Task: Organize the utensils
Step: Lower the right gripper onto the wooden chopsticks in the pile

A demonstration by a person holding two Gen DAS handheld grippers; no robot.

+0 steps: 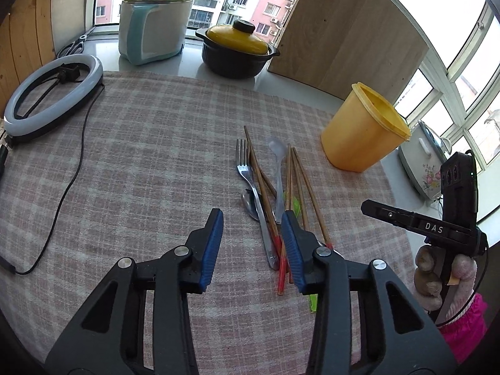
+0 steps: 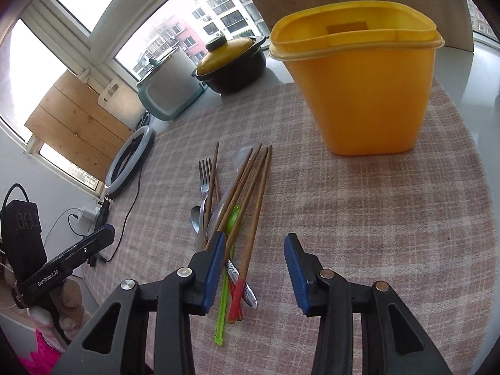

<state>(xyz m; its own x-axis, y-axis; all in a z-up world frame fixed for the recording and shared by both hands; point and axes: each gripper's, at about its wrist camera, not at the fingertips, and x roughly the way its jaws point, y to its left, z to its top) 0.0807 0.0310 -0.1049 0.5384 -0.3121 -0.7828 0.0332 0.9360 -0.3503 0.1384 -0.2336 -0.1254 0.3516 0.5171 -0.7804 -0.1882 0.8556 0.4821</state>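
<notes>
A heap of utensils lies on the checked cloth (image 1: 140,156): a metal fork (image 1: 247,172), a metal spoon (image 1: 250,204), a clear plastic spoon (image 1: 278,153), a green plastic spoon (image 2: 232,218) and several wooden chopsticks (image 2: 256,200) with red ends. An empty yellow container (image 2: 365,93) stands upright just beyond the heap, to its right. My left gripper (image 1: 252,214) hovers open over the handles' near ends, its right pad above the chopsticks. My right gripper (image 2: 255,237) is open too, with the red chopstick ends showing on the cloth between its fingers. Nothing is held.
A ring light (image 1: 53,93) and its cable (image 1: 68,184) lie on the cloth at the left. On the sill behind stand a black pot with a yellow lid (image 1: 237,50), a white and teal pot (image 1: 153,28) and a wooden board (image 1: 343,37). A flowered cooker (image 1: 422,162) is right.
</notes>
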